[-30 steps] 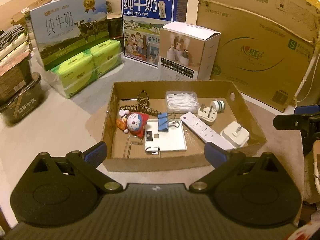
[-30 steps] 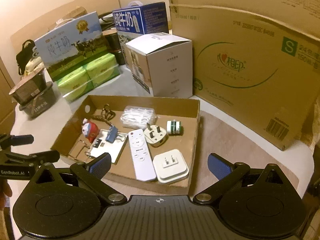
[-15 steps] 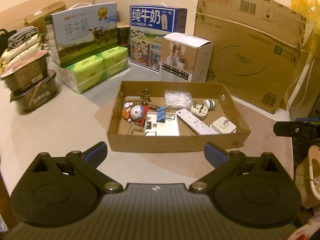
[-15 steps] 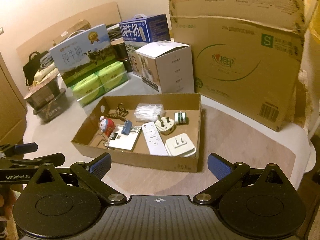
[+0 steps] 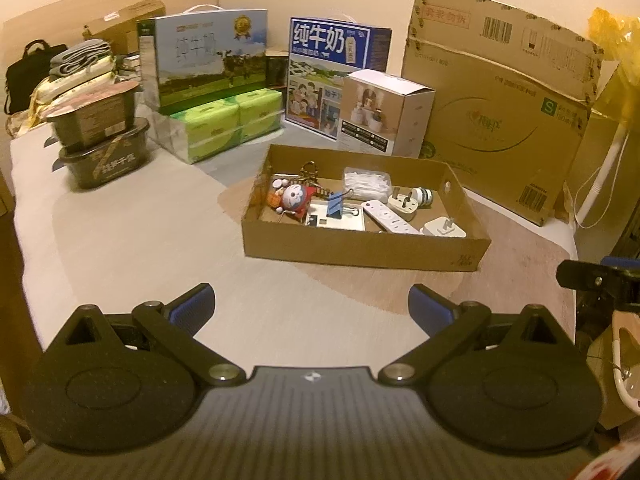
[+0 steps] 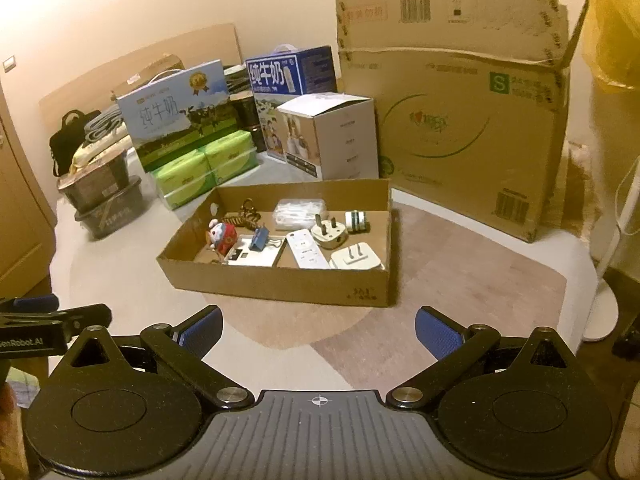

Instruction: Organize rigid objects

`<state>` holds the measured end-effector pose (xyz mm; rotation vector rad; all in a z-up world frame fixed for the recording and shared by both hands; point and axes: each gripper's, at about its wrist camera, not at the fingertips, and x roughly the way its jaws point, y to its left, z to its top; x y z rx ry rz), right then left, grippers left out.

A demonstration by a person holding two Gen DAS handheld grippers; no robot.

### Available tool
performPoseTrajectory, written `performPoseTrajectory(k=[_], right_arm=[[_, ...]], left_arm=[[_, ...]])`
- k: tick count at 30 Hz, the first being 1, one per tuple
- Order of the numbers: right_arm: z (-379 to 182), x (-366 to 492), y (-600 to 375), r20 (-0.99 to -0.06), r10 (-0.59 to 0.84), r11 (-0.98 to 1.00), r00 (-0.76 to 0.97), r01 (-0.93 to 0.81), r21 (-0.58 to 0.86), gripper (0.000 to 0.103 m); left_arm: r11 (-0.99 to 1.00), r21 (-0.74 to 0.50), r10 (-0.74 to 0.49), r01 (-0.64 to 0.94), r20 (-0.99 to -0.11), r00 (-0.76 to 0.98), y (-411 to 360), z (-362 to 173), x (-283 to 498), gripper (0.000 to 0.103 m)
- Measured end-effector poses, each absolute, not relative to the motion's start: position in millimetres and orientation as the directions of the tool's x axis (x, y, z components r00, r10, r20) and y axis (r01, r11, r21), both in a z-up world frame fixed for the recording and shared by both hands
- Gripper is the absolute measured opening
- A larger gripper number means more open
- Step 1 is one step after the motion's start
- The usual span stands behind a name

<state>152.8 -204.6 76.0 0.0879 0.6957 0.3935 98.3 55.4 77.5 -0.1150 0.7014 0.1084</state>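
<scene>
A shallow cardboard tray [image 5: 360,246] [image 6: 280,284] sits on the table and holds small rigid items: a Doraemon toy [image 5: 295,199] [image 6: 221,233], a blue binder clip [image 5: 335,208] [image 6: 260,238], a white remote [image 5: 390,218] [image 6: 306,249], a white plug [image 5: 404,203] [image 6: 329,232], a white adapter [image 5: 445,228] [image 6: 356,258], a clear plastic box [image 5: 367,179] [image 6: 300,210] and a white card [image 6: 252,255]. My left gripper [image 5: 310,308] is open and empty, well in front of the tray. My right gripper [image 6: 318,330] is open and empty, also in front of it.
Behind the tray stand a white product box [image 5: 386,114] [image 6: 332,136], two milk cartons [image 5: 336,76] [image 5: 204,60], green tissue packs [image 5: 224,124], a large cardboard box [image 5: 504,108] [image 6: 460,120] and stacked dark bowls [image 5: 102,144]. The other gripper shows at each view's edge [image 5: 600,280] [image 6: 40,328].
Both grippers have pulled back and away from the tray, which now looks smaller and farther. Both stayed open and empty. The items in the tray have not moved.
</scene>
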Motion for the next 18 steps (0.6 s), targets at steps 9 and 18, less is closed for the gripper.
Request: performPoseTrajectory(k=[9,18], right_arm=[[73,115,-204,-0.598,0.386,0.919,0.703,-0.351,0.18,0.102],[69,92,-205,-0.599,0.385,0.918,0.702,-0.358,0.171,0.102]], left_arm=[[0.986,-0.061,0.08,-0.158,-0.651,0.755,48,74,66,0.101],[0.989,-0.043,0.081,-0.145,-0.66,0.747,35,66,42,0.101]])
